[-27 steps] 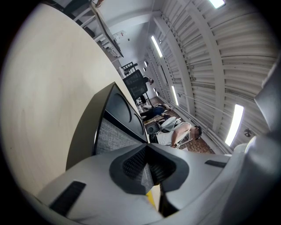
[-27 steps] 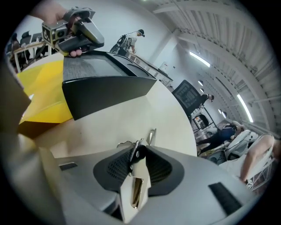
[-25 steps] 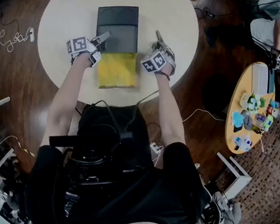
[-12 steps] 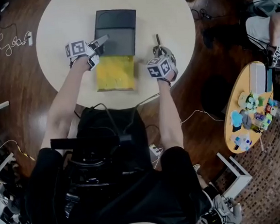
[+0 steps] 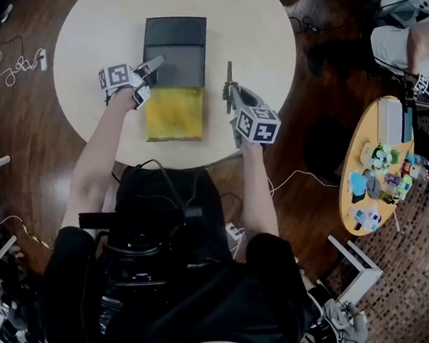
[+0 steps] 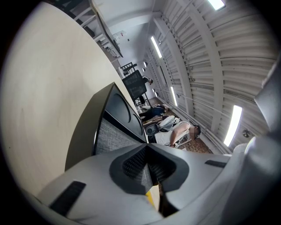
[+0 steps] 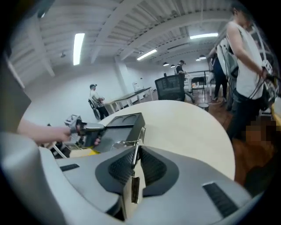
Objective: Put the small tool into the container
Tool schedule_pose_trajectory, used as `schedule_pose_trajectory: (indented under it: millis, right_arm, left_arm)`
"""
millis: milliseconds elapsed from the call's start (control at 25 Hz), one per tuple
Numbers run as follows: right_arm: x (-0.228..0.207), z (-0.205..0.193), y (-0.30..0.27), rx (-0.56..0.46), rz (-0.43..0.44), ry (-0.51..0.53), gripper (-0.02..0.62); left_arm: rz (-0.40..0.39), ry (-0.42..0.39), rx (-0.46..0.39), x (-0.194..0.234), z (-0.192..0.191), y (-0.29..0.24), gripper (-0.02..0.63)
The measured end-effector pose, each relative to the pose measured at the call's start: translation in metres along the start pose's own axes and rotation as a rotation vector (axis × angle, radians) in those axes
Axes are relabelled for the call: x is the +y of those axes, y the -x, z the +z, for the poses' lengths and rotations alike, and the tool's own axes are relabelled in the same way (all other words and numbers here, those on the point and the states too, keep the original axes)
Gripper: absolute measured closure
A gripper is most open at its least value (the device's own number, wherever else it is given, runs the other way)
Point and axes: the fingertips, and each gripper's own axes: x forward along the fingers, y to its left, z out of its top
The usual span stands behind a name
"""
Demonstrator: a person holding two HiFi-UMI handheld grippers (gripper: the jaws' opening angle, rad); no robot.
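- A white cable (image 5: pixel 17 66) lies coiled on the dark wooden floor, just left of the round cream table (image 5: pixel 83 36)
- The left gripper (image 5: pixel 157 61) reaches in from the near left, roughly level, with its marker cube on the near side; its jaws are pressed together on the left rim of the container (image 5: pixel 177 39), and in the left gripper view (image 6: pixel 149 169) a sliver of yellow shows low between the pads
- The container is a black case lying open in the middle of the table, with a grey lining inside; its yellow part (image 5: pixel 173 112) lies on the near side, touching the black part
- The right gripper (image 5: pixel 230 92) hangs above the table just right of the container, tilted downward; its jaws have just been closing and now pinch the small tool (image 5: pixel 228 73)
- The small tool is a thin metal piece that sticks out past the jaw tips toward the far side; it is clear of the table and outside the container, and in the right gripper view (image 7: pixel 135 186) it stands edge-on between the pads
- Well to the right, apart from the round table, a small yellow side table (image 5: pixel 389 107) carries a cluster of colourful items
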Motion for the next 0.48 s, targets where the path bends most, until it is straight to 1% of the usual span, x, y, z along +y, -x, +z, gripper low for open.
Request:
schedule_pose_trajectory:
  millis: [80, 160, 240, 480]
  right_arm:
    - [0.027, -0.004, 0.006, -0.001, 0.107, -0.086, 0.561]
    - [0.05, -0.01, 0.008, 0.009, 0.188, -0.159, 0.561]
    - [0.066, -0.016, 0.008, 0.019, 0.238, -0.216, 0.561]
    - [0.094, -0.024, 0.005, 0.038, 0.346, -0.366, 0.561]
  left_arm:
    - [-0.002, 0.0, -0.001, 0.0, 0.0, 0.0, 0.603]
    - [-0.005, 0.0, -0.003, 0.0, 0.001, 0.002, 0.604]
    - [-0.007, 0.0, -0.004, 0.0, 0.001, 0.002, 0.603]
    - [-0.011, -0.001, -0.006, -0.001, 0.002, 0.004, 0.604]
